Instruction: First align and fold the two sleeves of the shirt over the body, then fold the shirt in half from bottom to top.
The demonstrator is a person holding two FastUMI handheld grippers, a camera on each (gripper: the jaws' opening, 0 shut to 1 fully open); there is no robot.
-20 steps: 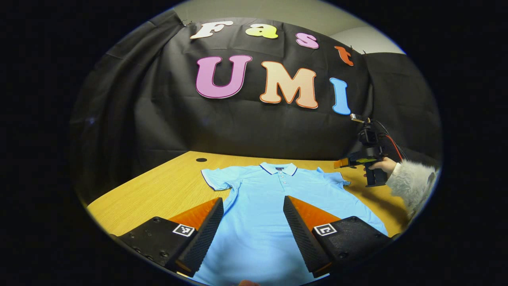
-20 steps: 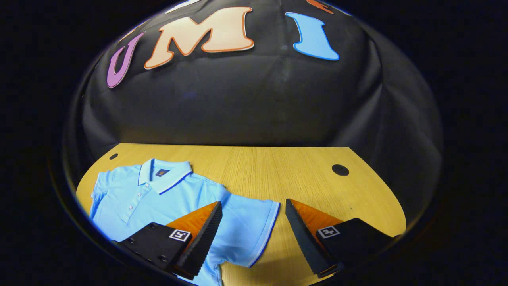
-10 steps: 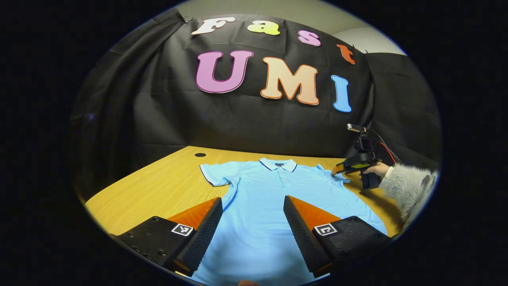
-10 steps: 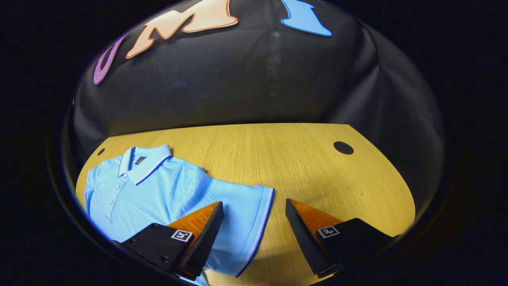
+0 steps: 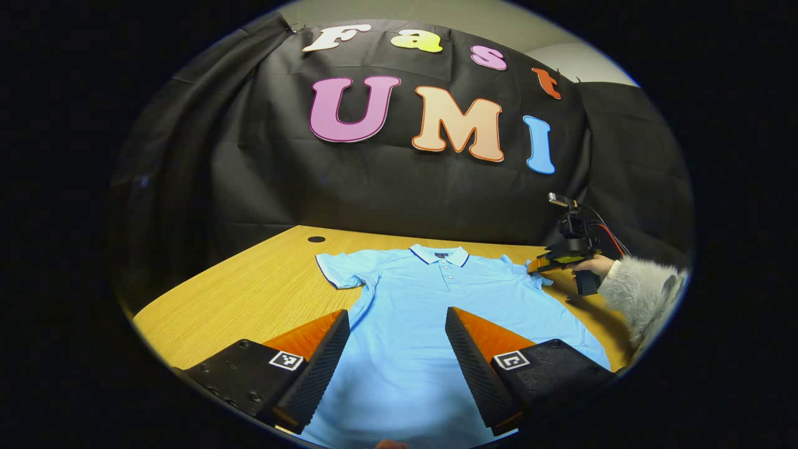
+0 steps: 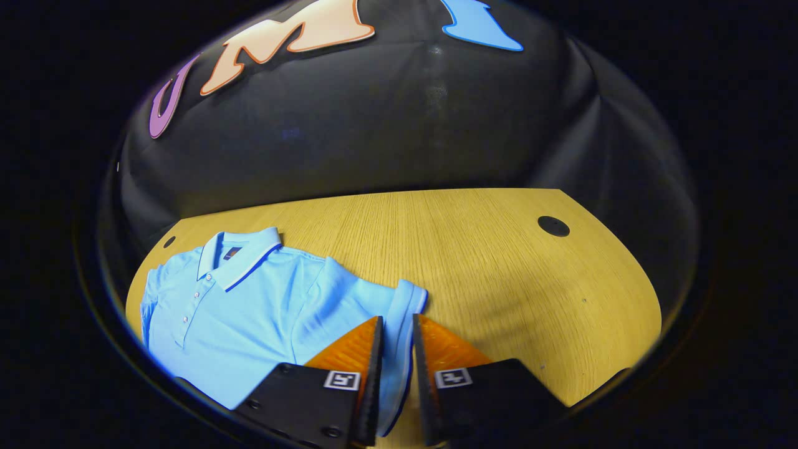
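Note:
A light blue polo shirt (image 5: pixel 424 324) lies flat and face up on the wooden table (image 5: pixel 249 299), collar toward the far wall. My left gripper (image 5: pixel 397 327) hovers open above the shirt's lower body, nothing between its fingers. In the right gripper view the shirt (image 6: pixel 249 312) spreads to the left, and my right gripper (image 6: pixel 396 333) is shut on the cuff of the shirt's sleeve (image 6: pixel 402 312), which bunches up between the fingers. The left gripper view also shows that right gripper (image 5: pixel 561 259) far off at the sleeve, held by a hand in a fluffy sleeve (image 5: pixel 642 293).
The table has a round cable hole (image 6: pixel 553 226) at its far right and another hole (image 5: pixel 316 239) near the far left corner. Black cloth closes the back and sides. Bare wood (image 6: pixel 499 268) stretches right of the shirt.
My right gripper came down onto the sleeve cuff and closed on it, and the cuff now bunches. My left gripper stayed open over the shirt, barely moving.

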